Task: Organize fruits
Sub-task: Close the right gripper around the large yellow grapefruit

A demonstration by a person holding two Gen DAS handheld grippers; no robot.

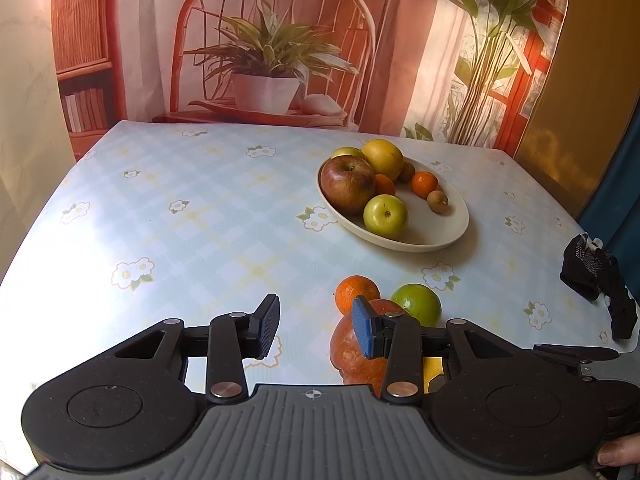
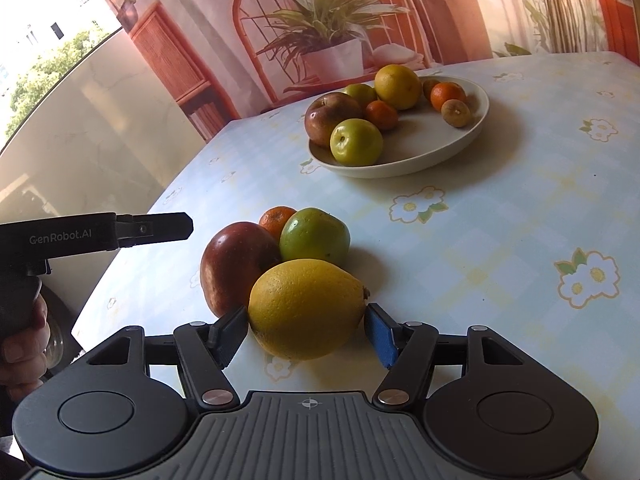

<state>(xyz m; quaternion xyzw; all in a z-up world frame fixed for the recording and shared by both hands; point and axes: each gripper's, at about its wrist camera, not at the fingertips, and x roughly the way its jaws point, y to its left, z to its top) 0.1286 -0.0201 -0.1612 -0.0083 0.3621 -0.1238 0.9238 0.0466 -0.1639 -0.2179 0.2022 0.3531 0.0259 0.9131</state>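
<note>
- Fruit for sorting lies in two groups: some in the shallow cream oval dish point(image 2: 476, 128) at the far side of the flower-patterned bench point(image 2: 520, 220), and four loose in a near cluster.
- Right tool point(image 2: 306, 332) has its pads against both ends of the large yellow lemon point(image 2: 306, 308), gripping it; squeeze gently and lift straight up so the dark red apple point(image 2: 236, 268) and green apple point(image 2: 314, 236) touching it don't roll.
- Left tool point(image 1: 316, 330) hangs open and empty, left of the cluster.
- Its body reads "GenRobot.AI".
</note>
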